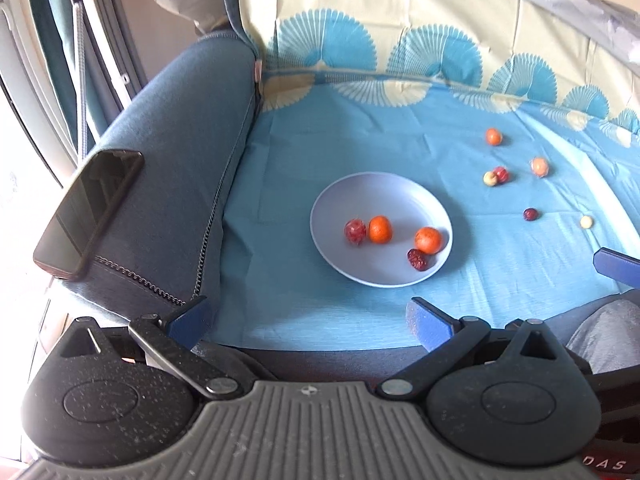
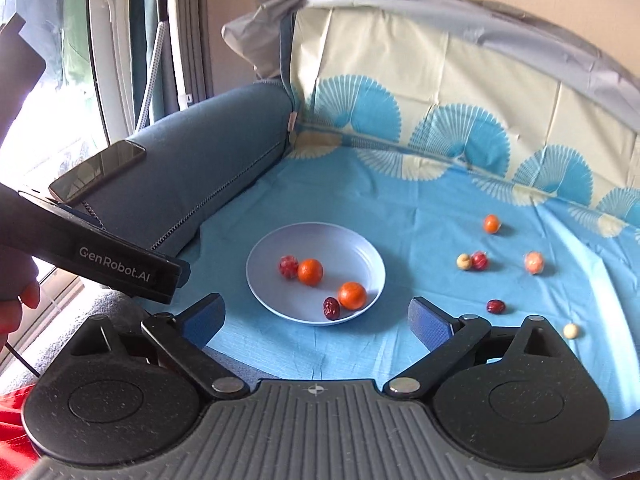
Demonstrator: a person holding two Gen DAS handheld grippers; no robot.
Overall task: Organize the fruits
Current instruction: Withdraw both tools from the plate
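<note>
Both grippers hover low at the sofa's near edge, jaws released and holding nothing.

The left gripper (image 1: pixel 308 320) and right gripper (image 2: pixel 316 318) point at the plate (image 2: pixel 280 308), which carries two oranges and two red fruits; six loose fruits (image 2: pixel 491 224) lie right of it on the blue cloth (image 2: pixel 400 208).

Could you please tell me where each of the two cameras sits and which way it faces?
Left wrist: rides the open left gripper, facing the plate on the blue cloth; the right gripper's fingertip shows at the right edge.
Right wrist: rides the open right gripper, facing the same plate; the left gripper's body and the left hand show at left.
Shared: plate, phone, scattered fruit.
</note>
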